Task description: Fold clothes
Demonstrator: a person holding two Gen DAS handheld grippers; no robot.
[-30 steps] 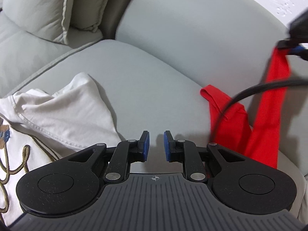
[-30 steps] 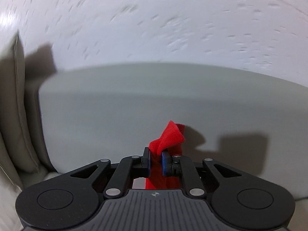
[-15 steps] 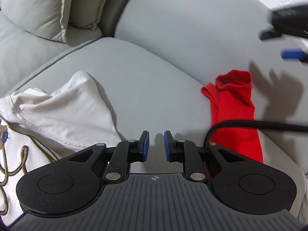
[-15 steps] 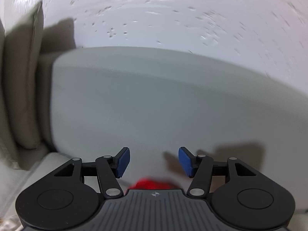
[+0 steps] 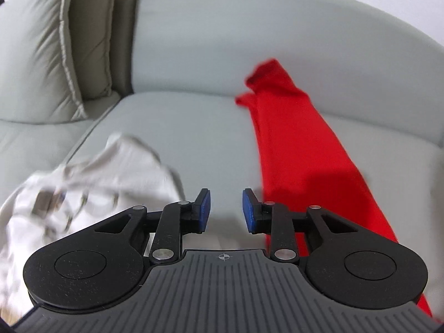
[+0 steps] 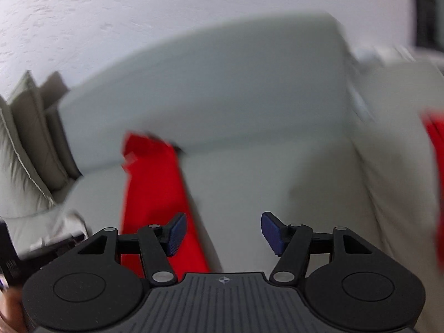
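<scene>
Fingers first: from the left wrist we see the left gripper [image 5: 224,211] with its blue pads [image 5: 204,208] a modest gap apart and opening, nothing between them but the bare sofa seat [image 5: 199,138]. To their right the red garment [image 5: 302,149] lies as a long strip on the seat, its far end resting against the backrest [image 5: 249,41]. On the left sits a crumpled white garment [image 5: 91,183] with a dark print too blurred for us to read. A cushion [image 5: 38,50] leans in the corner. Against a second ago, the red garment now lies flat instead of hanging from the other gripper, and our view has shifted so that it sits closer to the middle.

From the right wrist, the right gripper [image 6: 224,233] has its pads [image 6: 176,233] wide apart and opening, with only the seat between them. The red garment [image 6: 155,188] lies left of the left finger. A second red shape [image 6: 435,180] at the right edge is perhaps more clothing; the blur prevents certainty. A second ago these pads pinched the red cloth; now they are free of it. We find no legible writing in either view.
</scene>
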